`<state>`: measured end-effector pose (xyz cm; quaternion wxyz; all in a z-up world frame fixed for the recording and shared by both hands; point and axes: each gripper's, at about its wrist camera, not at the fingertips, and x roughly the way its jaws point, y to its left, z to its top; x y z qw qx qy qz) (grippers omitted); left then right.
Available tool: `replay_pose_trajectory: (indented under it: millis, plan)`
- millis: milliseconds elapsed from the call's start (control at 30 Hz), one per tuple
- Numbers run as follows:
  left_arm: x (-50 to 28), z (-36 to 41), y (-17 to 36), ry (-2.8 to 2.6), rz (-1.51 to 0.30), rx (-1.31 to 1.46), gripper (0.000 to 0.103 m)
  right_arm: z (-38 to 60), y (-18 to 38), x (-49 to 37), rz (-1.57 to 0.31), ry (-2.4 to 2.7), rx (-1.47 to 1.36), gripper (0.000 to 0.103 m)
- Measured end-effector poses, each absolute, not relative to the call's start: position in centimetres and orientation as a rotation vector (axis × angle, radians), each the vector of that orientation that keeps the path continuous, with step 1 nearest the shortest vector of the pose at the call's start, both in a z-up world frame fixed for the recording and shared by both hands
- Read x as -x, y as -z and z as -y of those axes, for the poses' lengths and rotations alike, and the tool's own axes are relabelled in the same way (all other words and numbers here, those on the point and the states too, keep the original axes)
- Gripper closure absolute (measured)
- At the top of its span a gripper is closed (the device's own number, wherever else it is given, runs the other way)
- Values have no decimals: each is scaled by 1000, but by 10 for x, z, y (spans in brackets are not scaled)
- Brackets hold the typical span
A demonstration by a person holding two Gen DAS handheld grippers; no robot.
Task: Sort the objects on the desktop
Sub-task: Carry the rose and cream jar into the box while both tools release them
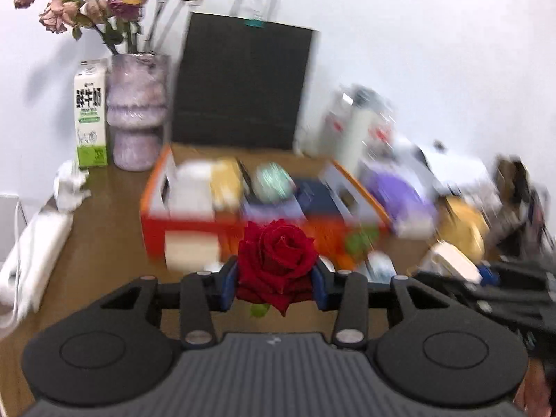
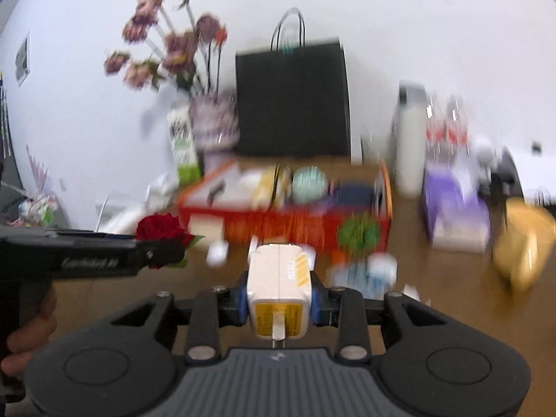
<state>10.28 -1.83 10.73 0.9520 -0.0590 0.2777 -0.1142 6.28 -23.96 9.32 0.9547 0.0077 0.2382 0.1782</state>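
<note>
A red rose [image 1: 276, 260] sits between the blue pads of my left gripper [image 1: 276, 278], which is shut on it above the brown desk. In the right wrist view the same rose [image 2: 161, 234] shows at the left gripper's tip, with a hand on its handle. My right gripper [image 2: 279, 300] is shut on a white charger plug [image 2: 278, 288] with yellow labels, its metal prong facing the camera. Both are held in front of an orange box [image 1: 194, 222] filled with several small items.
A vase of dried flowers [image 1: 137, 111] and a milk carton [image 1: 90, 114] stand at the back left, with a black paper bag [image 1: 243, 83] behind the box. A purple pack [image 2: 455, 201], a white bottle [image 2: 411, 139] and a yellow object [image 2: 521, 243] lie right.
</note>
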Motion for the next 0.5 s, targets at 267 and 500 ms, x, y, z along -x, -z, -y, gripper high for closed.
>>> replay_pose_trajectory:
  millis: [267,500]
  plan:
    - [-277,7,-84,157,-796,178,60,195,-93,-252,-665,-350,-83,72]
    - [-296,9,-54,201,-839,165,47,191,-31,-323,-864,-313,-242,68]
